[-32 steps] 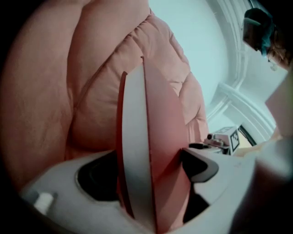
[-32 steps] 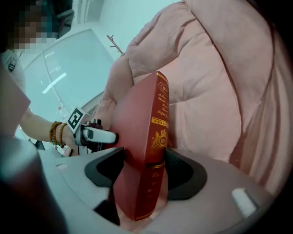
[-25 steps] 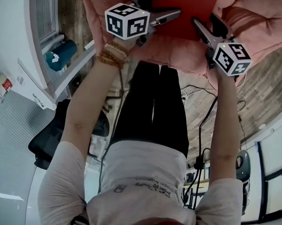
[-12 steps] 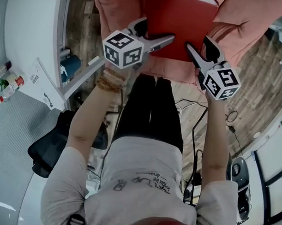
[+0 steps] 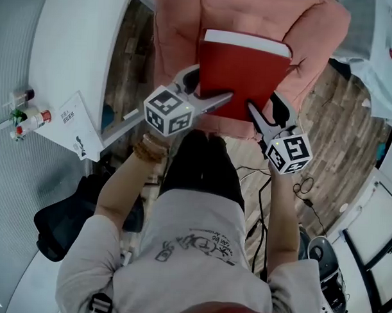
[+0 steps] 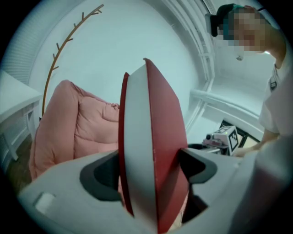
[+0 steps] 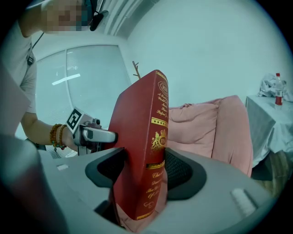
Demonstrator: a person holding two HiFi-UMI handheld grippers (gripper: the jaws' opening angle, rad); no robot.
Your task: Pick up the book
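From the head view, the red book (image 5: 244, 74) is held out ahead of the person, above a pink cushion (image 5: 178, 36). The left gripper (image 5: 209, 96) and the right gripper (image 5: 260, 119) are each clamped on a near corner. The book's long axis runs away from both, so most of its weight appears to sit beyond the grips. In the left gripper view, the jaws are closed on the page-edge side, with white pages showing between the red covers. The book (image 6: 158, 105) rises steeply from the pads, and the cushion (image 6: 73, 123) lies well behind it. In the right gripper view, the jaws grip the gold-lettered spine side of the book (image 7: 149, 132), with the left gripper (image 7: 89, 132) visible just beyond the far cover. The book looks already lifted. Neither hand is nearer, so any further carry likely depends on both moving together.
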